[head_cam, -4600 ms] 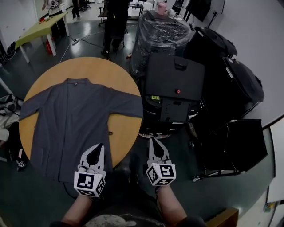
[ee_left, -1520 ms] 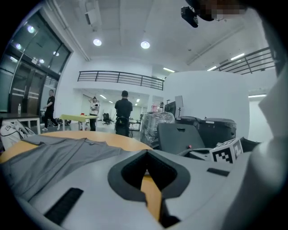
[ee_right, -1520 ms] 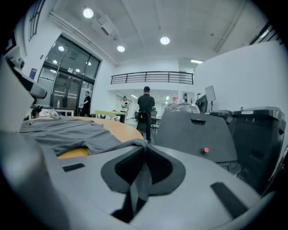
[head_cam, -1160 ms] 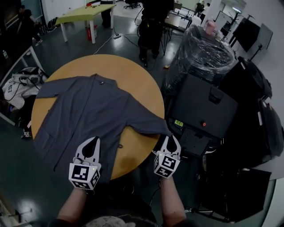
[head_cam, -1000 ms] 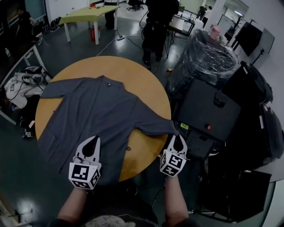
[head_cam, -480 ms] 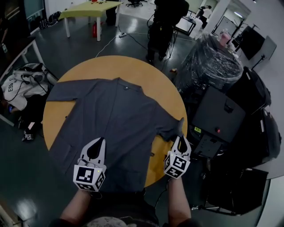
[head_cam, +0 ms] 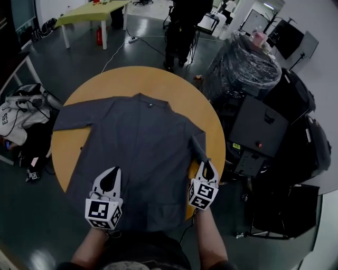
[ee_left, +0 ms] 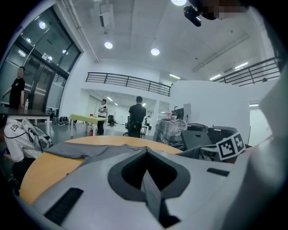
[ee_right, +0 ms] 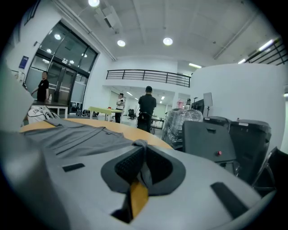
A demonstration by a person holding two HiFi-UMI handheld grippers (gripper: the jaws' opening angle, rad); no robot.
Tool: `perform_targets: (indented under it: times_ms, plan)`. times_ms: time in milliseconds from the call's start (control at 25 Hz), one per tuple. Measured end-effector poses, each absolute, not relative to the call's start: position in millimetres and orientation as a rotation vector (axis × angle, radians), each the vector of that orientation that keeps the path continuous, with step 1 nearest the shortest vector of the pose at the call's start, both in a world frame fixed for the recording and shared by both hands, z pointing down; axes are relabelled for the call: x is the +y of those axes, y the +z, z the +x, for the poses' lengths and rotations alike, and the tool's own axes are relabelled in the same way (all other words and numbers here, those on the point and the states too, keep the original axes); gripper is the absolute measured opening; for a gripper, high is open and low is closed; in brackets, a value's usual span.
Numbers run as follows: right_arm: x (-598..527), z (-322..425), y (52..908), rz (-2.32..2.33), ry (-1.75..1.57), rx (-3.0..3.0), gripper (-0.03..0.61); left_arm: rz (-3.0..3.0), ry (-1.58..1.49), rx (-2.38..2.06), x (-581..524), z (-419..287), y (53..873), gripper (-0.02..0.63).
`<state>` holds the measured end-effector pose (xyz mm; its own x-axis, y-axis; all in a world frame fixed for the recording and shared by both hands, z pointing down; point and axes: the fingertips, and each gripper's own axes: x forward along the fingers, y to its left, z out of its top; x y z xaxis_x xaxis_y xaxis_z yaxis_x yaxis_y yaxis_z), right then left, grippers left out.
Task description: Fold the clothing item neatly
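one jacket [head_cam: 134,142], one table [head_cam: 158,79]; left claw [head_cam: 111,176] closed, right claw [head_cam: 206,167] pinching sleeve [head_cam: 198,149].

We see a dark, shiny floor [head_cam: 79,55], with a yellow-green table [head_cam: 92,11] at the upper left of the head view. In the right gripper view, round ceiling lights [ee_right: 167,41] shine above a railed balcony [ee_right: 144,75] and tall windows [ee_right: 67,72] at left.

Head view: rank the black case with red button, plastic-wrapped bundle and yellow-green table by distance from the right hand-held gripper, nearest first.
From the right hand-held gripper, shut on the grey shirt sleeve:
1. black case with red button: just to its right.
2. plastic-wrapped bundle: behind the case, upper right.
3. yellow-green table: far across the floor, top left.
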<state>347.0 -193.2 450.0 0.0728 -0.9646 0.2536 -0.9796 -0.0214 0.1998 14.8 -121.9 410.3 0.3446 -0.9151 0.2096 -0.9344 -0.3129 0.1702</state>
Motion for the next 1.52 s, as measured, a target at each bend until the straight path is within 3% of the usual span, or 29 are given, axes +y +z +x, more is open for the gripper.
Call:
perform_targets:
  times_ms: [360, 760, 1200, 1520]
  plan:
    - [-203.1, 349.1, 449.9, 2.013, 0.044, -1.977, 0.011, 2.38, 0.167, -1.706, -121.4, 29.5, 402.7, 0.008]
    - [-238.5, 307.1, 388.9, 2.053, -0.059, -1.978, 0.011, 2.383, 0.131, -1.847, -143.0, -30.1, 369.0, 0.008]
    - [-281.5, 180.0, 375.4, 2.119, -0.054, -1.925, 0.011, 2.512, 0.159, -1.66, -191.1, -106.9, 380.7, 0.008]
    - [-294.8, 85.5, 423.2, 2.033, 0.0, -1.893, 0.011, 2.537, 0.172, -1.504, -208.9, -139.7, 406.0, 0.008]
